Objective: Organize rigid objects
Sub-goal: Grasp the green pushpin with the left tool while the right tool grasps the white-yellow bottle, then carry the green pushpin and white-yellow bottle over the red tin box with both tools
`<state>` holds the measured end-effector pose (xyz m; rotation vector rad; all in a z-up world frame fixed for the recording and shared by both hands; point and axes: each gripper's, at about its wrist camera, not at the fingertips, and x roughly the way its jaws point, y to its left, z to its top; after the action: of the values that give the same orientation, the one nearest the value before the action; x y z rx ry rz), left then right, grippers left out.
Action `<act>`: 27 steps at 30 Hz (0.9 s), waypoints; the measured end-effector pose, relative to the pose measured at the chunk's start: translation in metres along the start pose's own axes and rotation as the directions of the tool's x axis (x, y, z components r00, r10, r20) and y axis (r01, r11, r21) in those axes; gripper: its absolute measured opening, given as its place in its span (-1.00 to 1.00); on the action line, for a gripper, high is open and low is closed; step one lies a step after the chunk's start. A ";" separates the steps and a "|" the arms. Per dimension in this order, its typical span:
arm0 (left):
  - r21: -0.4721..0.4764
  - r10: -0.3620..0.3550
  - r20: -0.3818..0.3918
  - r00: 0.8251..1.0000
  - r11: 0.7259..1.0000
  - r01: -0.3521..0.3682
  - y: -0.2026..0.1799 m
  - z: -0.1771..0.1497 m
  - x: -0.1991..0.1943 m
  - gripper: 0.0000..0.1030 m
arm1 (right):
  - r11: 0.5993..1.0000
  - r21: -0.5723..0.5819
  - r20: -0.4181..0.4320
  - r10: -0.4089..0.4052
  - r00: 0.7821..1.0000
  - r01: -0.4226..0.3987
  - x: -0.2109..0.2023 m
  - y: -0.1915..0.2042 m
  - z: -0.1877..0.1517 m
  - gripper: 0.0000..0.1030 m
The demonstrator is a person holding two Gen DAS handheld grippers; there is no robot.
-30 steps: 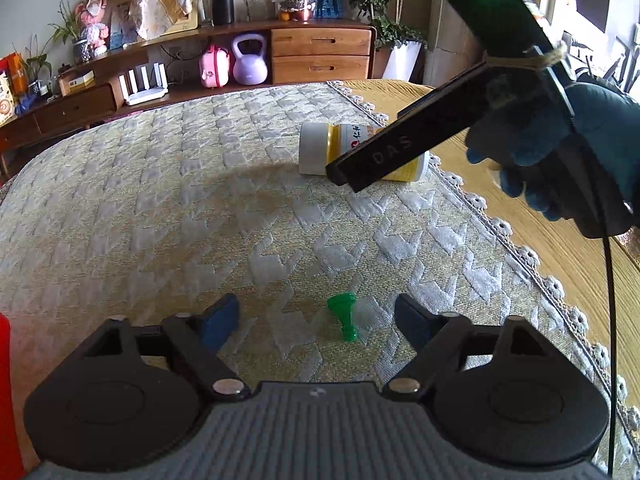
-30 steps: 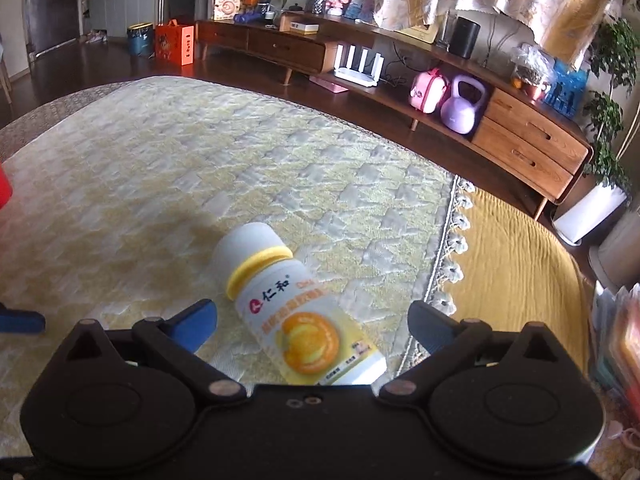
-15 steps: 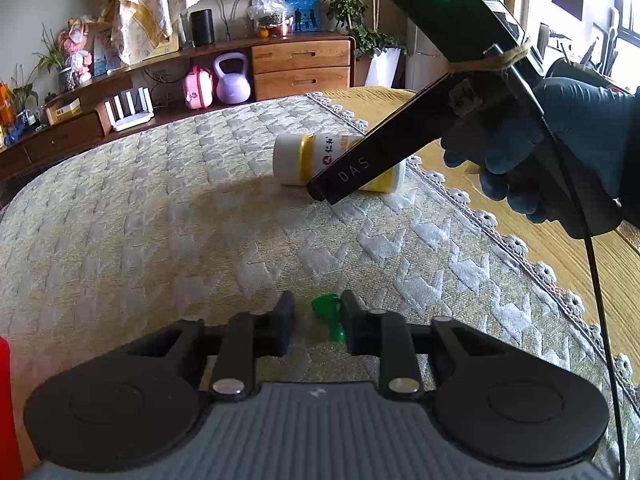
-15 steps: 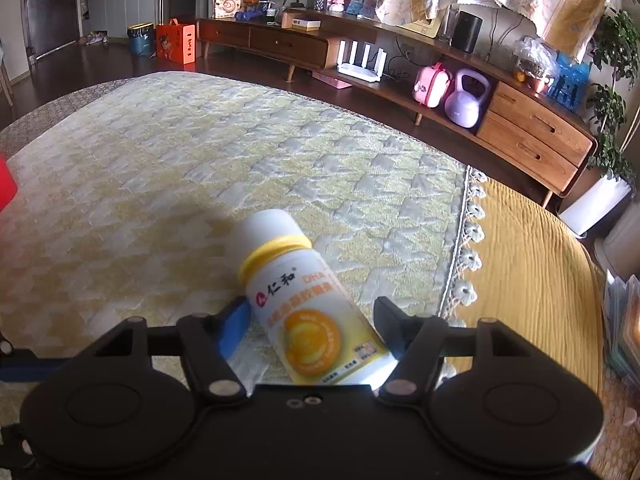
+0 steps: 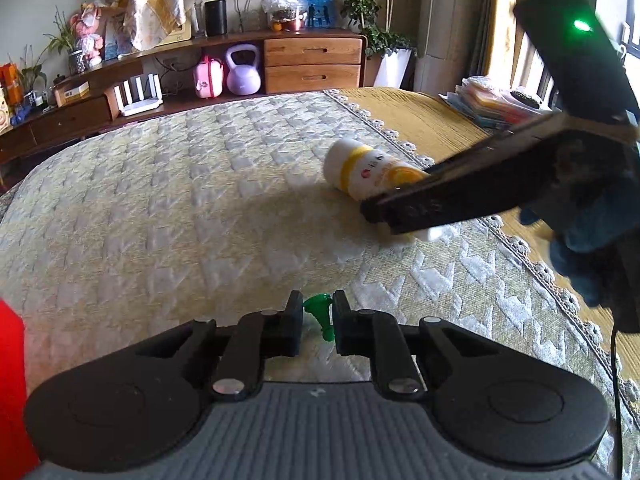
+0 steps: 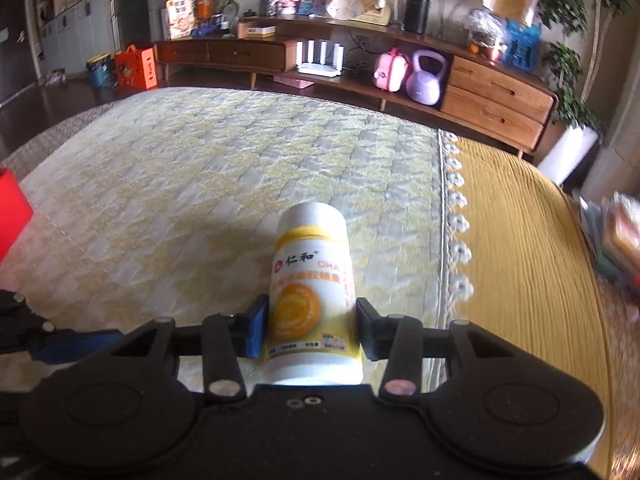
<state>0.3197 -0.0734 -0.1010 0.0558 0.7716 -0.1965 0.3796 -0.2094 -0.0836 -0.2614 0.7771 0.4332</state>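
**Both grippers closing on their objects at once**

We note the left gripper [image 5: 317, 322] has gone from wide open a second ago to fully closed, its two fingers now clamped on the small green funnel-shaped piece [image 5: 320, 312], which sits at 12 o'clock just beyond the gripper body on the quilted cover [image 5: 160, 208]. The green piece looks pinched between the pads (contact on the near side is partly hidden by the fingers).

The right gripper [image 6: 310, 326] was fully spread a second ago; its jaws are closing now, with the white-and-yellow bottle [image 6: 310, 280] between them. The bottle lies on its side, cap end pointing to 12 o'clock in the right wrist view, and both pads appear to touch its label. From the left wrist view, the same bottle lies at 2 o'clock near the lace edge of the cover, with the right gripper and a gloved hand [image 5: 588, 248] over it.

A red container [image 6: 12, 212] shows at 9 o'clock in the right wrist view, well apart from the bottle.

Our reading: both pick-ups are at the grasp stage, neither object yet lifted. We judge the round bottle may roll or slip if the squeeze lands off-centre.
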 end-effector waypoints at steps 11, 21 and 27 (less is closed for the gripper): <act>-0.048 0.016 -0.004 1.000 0.999 -0.016 0.016 -0.015 -0.042 -0.71 | 0.990 0.143 0.036 0.011 0.999 -0.016 -0.059 0.027 -0.032 -0.14; -0.107 0.032 -0.009 0.999 0.994 -0.032 0.040 -0.026 -0.094 -0.71 | 0.991 0.136 0.051 -0.010 0.999 0.003 -0.110 0.075 -0.045 -0.14; -0.138 0.053 0.001 0.999 0.989 -0.052 0.060 -0.032 -0.125 -0.71 | 0.993 0.122 0.076 -0.007 0.997 -0.002 -0.141 0.107 -0.044 -0.14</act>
<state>0.2219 0.0092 -0.0382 -0.0547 0.7765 -0.0928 0.2130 -0.1710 -0.0199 -0.1306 0.7252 0.3897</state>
